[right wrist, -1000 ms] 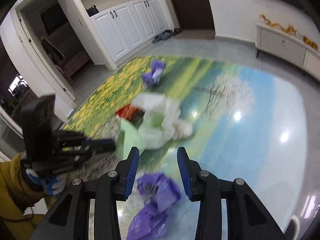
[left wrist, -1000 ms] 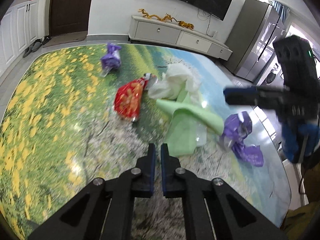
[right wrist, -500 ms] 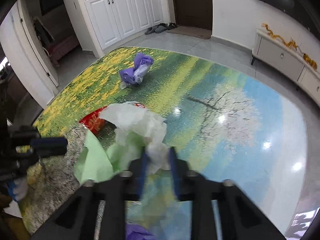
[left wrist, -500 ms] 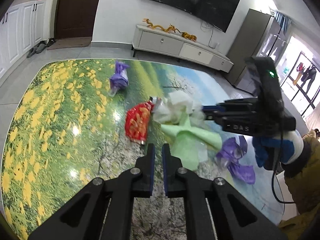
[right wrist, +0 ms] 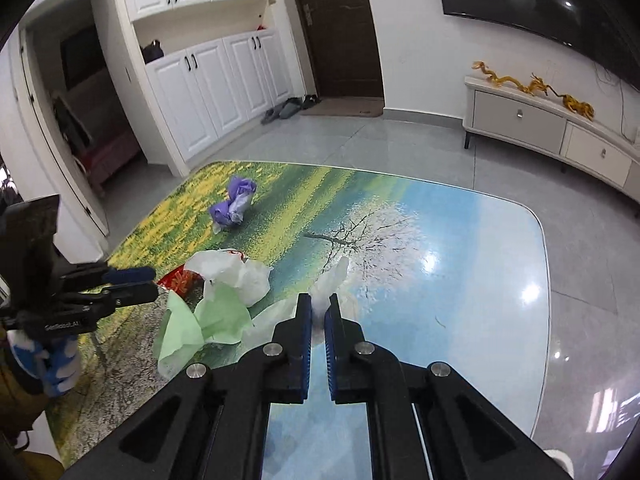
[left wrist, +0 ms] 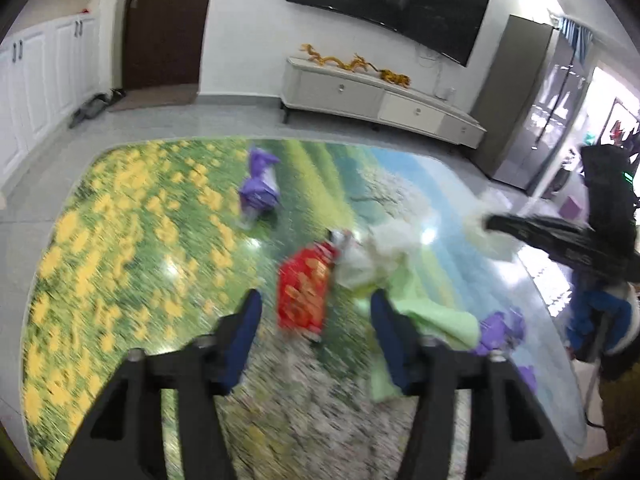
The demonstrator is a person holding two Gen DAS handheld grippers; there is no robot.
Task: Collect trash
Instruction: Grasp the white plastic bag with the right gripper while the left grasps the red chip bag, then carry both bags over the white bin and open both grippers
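My right gripper (right wrist: 318, 312) is shut on a white plastic bag (right wrist: 330, 282) and holds its edge above the table; it shows in the left wrist view (left wrist: 486, 222) at the right. My left gripper (left wrist: 316, 320) is open above a red snack packet (left wrist: 304, 292). The packet is half hidden behind the bags in the right wrist view (right wrist: 178, 280). A light green bag (right wrist: 208, 316) and more white plastic (right wrist: 236, 274) lie beside it. A purple wrapper (left wrist: 258, 192) lies farther back, and another purple wrapper (left wrist: 502, 330) lies near the right edge.
The trash lies on a glossy table (right wrist: 460, 264) printed with a flower landscape. Behind it stand a white TV console (left wrist: 380, 100), white cabinets (right wrist: 224, 80) and a dark door (right wrist: 340, 28). A grey fridge (left wrist: 532, 112) stands at the right.
My left gripper opened and moved toward the red packet. My right gripper closed on the white bag and lifted its edge to the right, away from the pile.
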